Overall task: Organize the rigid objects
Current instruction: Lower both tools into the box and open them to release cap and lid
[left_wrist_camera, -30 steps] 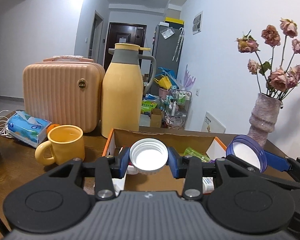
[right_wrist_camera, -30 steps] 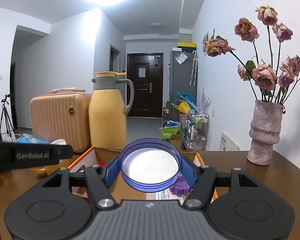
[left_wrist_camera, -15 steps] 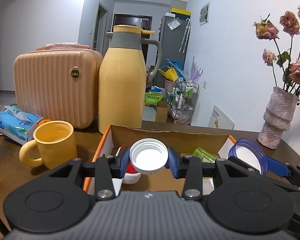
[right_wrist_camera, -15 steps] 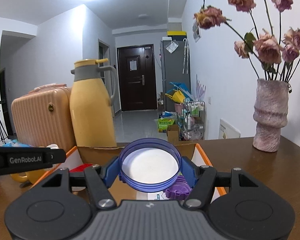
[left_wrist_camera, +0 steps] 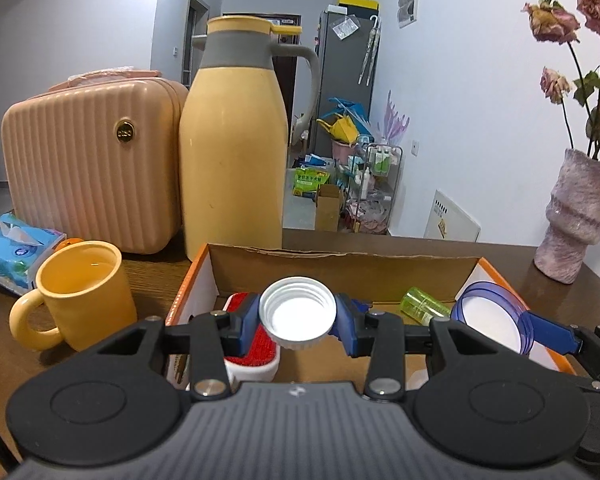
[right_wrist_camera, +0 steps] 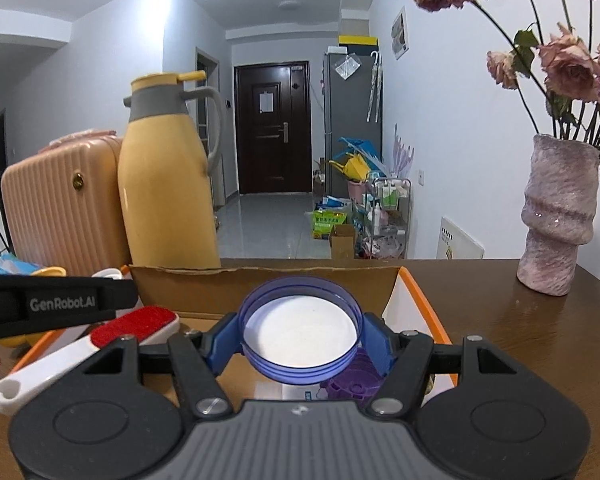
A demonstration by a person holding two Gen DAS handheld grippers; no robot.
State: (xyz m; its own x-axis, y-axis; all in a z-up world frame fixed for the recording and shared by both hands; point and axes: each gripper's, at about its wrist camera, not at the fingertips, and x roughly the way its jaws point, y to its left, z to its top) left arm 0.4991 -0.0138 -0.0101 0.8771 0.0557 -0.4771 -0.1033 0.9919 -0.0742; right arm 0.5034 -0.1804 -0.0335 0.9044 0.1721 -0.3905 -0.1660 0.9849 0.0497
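Caps in both grippers right now. The left gripper (left_wrist_camera: 298,314) has its blue pads clamped on either side of a white screw cap (left_wrist_camera: 298,312), open side facing the camera, sitting square between the fingertips and hanging over the near part of the cardboard box (left_wrist_camera: 340,258). The right gripper (right_wrist_camera: 299,340) is doing the same with a bigger blue cap (right_wrist_camera: 299,334), pads pressed on its left and right edges, also held above the box; you can spot that blue cap from the left camera too, over the right end of the box. Inside the box there's a red lint brush (right_wrist_camera: 134,324) with a white handle on the left, a green little cup (left_wrist_camera: 424,306) lying on its side toward the far right, and a purple ridged piece (right_wrist_camera: 354,386) just under the blue cap. Outside the box, a yellow mug (left_wrist_camera: 80,294) stands to the left, a yellow thermos (left_wrist_camera: 234,140) and a pink case (left_wrist_camera: 92,164) stand behind, and a vase (right_wrist_camera: 556,216) stands far right on the wooden table (right_wrist_camera: 520,340).
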